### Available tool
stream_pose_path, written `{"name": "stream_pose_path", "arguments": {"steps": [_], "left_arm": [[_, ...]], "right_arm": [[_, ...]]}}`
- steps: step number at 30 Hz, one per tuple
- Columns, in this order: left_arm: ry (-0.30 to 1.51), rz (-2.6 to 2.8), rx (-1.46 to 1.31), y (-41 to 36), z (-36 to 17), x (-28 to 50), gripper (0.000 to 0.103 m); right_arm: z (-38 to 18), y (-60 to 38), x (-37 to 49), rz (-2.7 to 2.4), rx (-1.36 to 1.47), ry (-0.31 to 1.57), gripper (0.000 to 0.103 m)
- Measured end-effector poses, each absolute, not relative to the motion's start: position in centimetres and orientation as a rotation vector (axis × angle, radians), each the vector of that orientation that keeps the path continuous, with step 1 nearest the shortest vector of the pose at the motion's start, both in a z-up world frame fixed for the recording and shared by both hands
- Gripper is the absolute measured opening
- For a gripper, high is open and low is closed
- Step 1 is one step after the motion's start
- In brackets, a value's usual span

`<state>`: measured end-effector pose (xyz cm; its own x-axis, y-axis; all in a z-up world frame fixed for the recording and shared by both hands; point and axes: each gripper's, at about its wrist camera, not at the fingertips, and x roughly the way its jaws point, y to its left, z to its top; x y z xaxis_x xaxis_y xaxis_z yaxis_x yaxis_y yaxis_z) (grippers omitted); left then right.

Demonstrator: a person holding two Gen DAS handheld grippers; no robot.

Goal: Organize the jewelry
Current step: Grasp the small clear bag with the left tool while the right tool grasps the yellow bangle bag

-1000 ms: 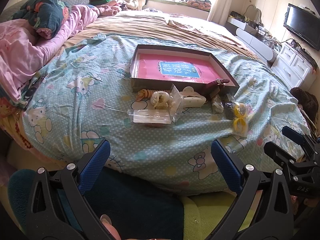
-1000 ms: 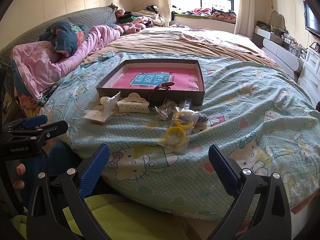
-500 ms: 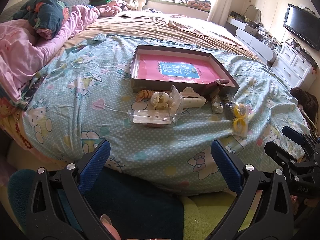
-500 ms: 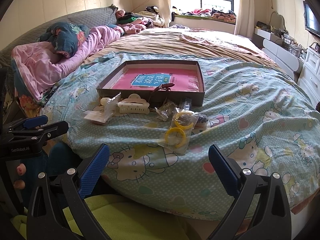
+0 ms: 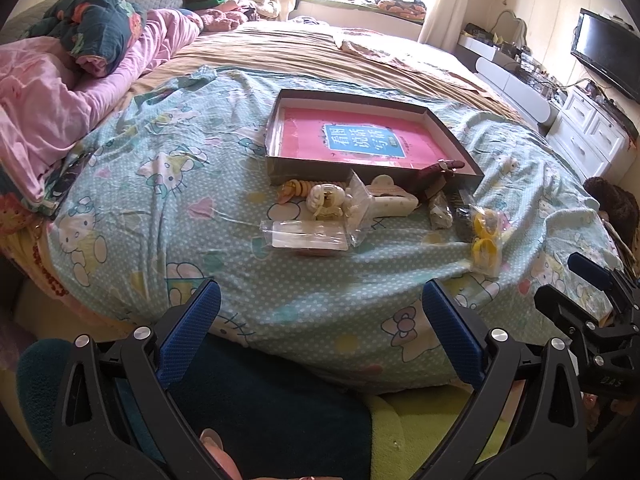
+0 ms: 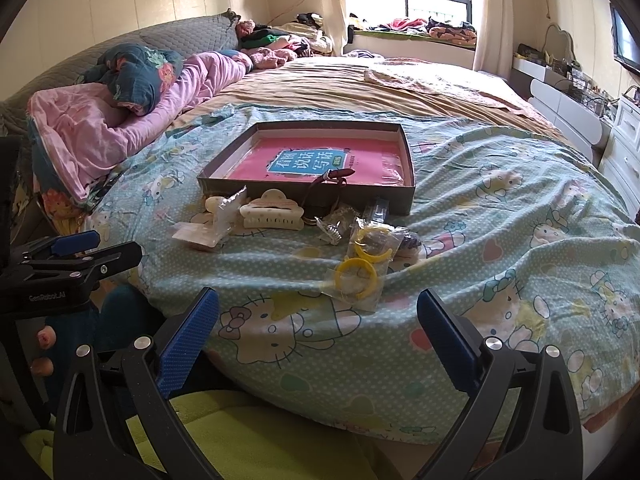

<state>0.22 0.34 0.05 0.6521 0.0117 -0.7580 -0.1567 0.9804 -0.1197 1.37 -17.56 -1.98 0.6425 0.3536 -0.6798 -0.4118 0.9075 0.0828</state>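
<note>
A little heap of jewelry and hair bits is piled on the bed [image 6: 500, 216] straight ahead of both claws, just at the near wall of a shallow dark box [image 6: 408, 148] with a pink book inside. A cream hair clip [image 6: 272, 214] is seen toward the left claw [image 5: 320, 320], and bagged yellow rings [image 6: 360, 272] lie closest to the right claw [image 6: 318, 322]. Both claws are held wide open with nothing gripped, well short of the heap. A pink quilt [image 5: 36, 92] is bunched far off left.

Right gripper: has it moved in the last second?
No. The right gripper sits at the same offset from the yellow rings and tray.
</note>
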Motion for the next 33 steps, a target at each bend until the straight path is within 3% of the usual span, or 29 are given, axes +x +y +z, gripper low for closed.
{"name": "stream_pose_path", "arguments": {"steps": [23,33], "left_arm": [[0.923,0.182,-0.256,5.5,-2.8,3.7,0.094],[0.942,0.025,-0.259,3.7,-3.3,6.2,0.094]], "right_arm": [[-3.3,-16.3,7.4,0.434,-0.033,0.810,0.099],[-4.7,-17.5,8.9,0.388,-0.012,0.842,0.099]]}}
